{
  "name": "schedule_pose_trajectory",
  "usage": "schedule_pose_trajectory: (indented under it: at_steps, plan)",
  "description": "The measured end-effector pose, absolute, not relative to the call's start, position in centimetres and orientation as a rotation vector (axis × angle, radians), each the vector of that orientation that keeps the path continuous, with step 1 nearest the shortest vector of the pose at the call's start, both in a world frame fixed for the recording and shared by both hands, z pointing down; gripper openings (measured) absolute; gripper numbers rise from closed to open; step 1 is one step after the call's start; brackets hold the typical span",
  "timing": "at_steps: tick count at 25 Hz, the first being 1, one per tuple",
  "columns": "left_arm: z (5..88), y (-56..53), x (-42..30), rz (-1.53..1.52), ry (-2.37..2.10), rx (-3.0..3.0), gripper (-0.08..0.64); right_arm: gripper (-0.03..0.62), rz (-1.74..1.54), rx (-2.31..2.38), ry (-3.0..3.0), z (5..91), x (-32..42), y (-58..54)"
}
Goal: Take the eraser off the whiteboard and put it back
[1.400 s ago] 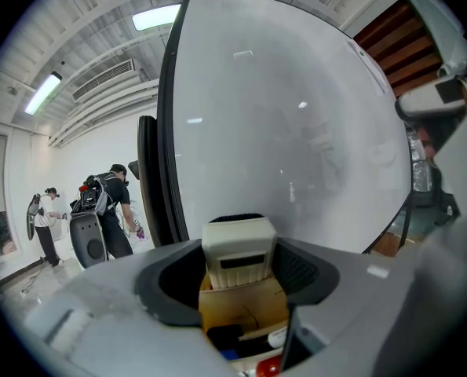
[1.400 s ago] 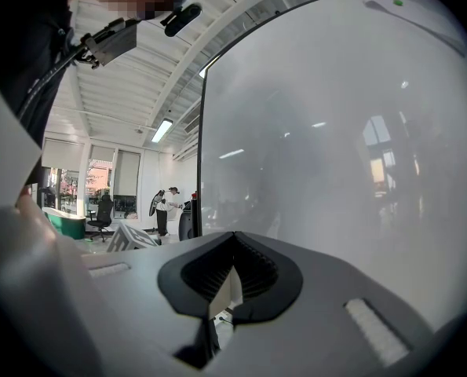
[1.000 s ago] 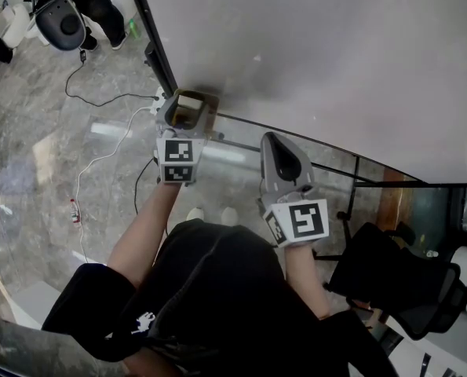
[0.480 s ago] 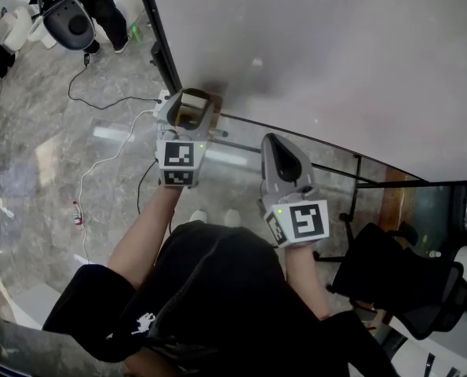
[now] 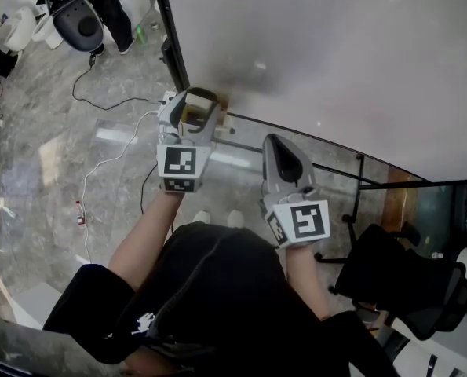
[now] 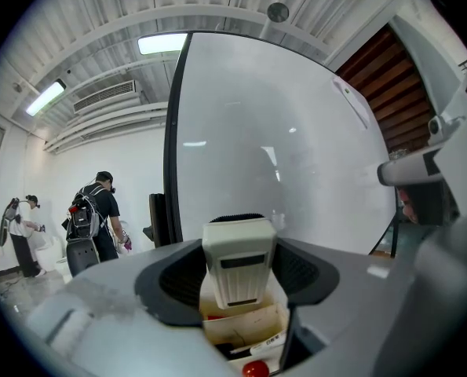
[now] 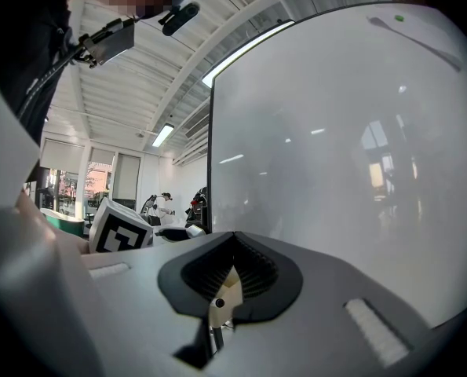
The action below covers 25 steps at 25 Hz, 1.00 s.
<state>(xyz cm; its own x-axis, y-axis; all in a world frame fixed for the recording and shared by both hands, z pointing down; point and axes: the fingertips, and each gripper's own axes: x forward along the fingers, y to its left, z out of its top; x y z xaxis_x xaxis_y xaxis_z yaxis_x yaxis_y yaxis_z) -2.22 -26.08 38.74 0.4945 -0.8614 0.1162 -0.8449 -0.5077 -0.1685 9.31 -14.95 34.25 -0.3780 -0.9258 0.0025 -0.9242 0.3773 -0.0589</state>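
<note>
1. left gripper (image 5: pixel 195 107) grips the pale eraser (image 6: pixel 239 261) between its jaws, close to the whiteboard's (image 5: pixel 335 53) lower left corner.
2. right gripper (image 5: pixel 279 149) has its jaws pressed together, empty.

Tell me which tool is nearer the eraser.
Left. The left tool grips the eraser between its jaws, up by the whiteboard. The right tool is shut and empty, off to the eraser's right and apart from it.

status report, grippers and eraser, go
Left gripper shut on eraser, facing whiteboard. Right gripper shut, empty. Nothing seen between eraser and board.
</note>
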Motion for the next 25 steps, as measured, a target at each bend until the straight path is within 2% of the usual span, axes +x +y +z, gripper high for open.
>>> schedule_pose_trajectory:
  at_steps: [25]
  plan:
    - [32.8,-18.2,-6.9,-0.081,1.456,-2.717,0.265,0.009,-0.043,-1.745,2.523,32.7,7.5,-13.6]
